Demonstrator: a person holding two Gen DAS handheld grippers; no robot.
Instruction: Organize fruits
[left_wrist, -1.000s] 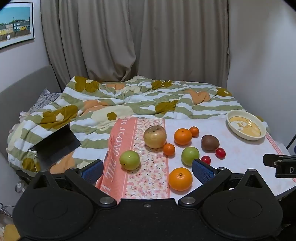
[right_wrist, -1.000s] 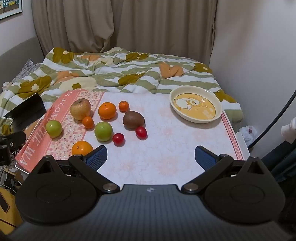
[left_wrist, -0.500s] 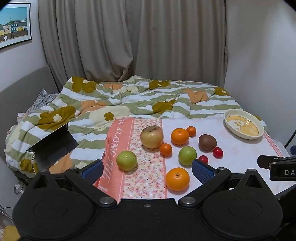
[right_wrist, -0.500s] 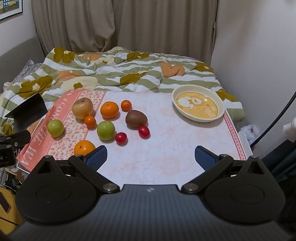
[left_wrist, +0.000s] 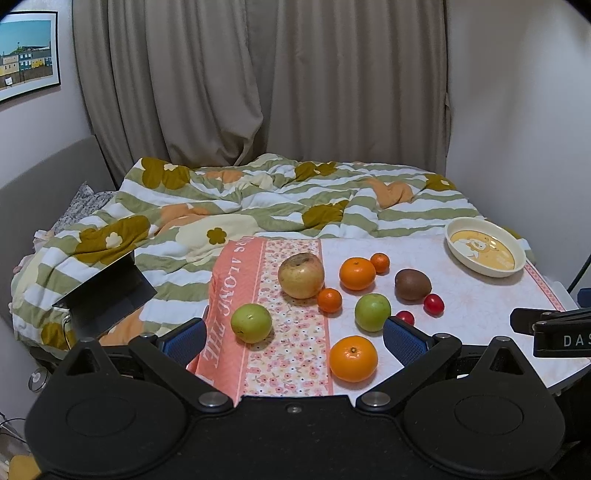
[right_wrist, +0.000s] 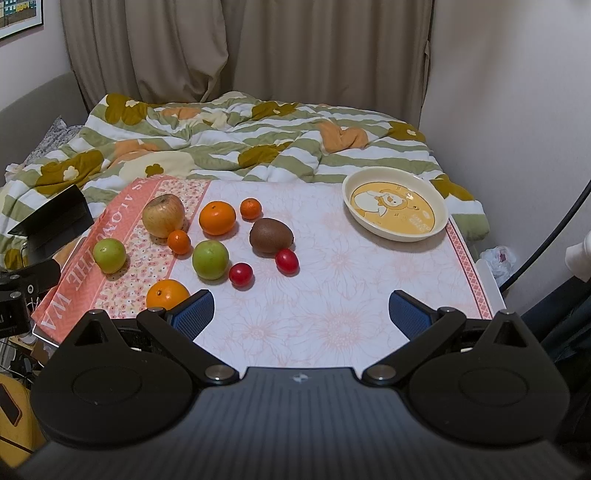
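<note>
The table (right_wrist: 332, 325), under a floral cloth, stands against a bed with a striped duvet (right_wrist: 229, 140); the cream dish (right_wrist: 397, 206) at its far right corner holds nothing; all fruit lies loose to the left of it, well apart from the dish: a russet apple (right_wrist: 163, 215), three oranges including the nearest (left_wrist: 353, 358), two green apples, a kiwi (right_wrist: 270, 235), two small mandarins, two cherry tomatoes; the left gripper (left_wrist: 293, 336) and right gripper (right_wrist: 300, 312) hover at the near edge, fingers spread wide, holding nothing.

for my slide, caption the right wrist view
Open right claw hovers over table; fruit lies left, empty bowl far right.
</note>
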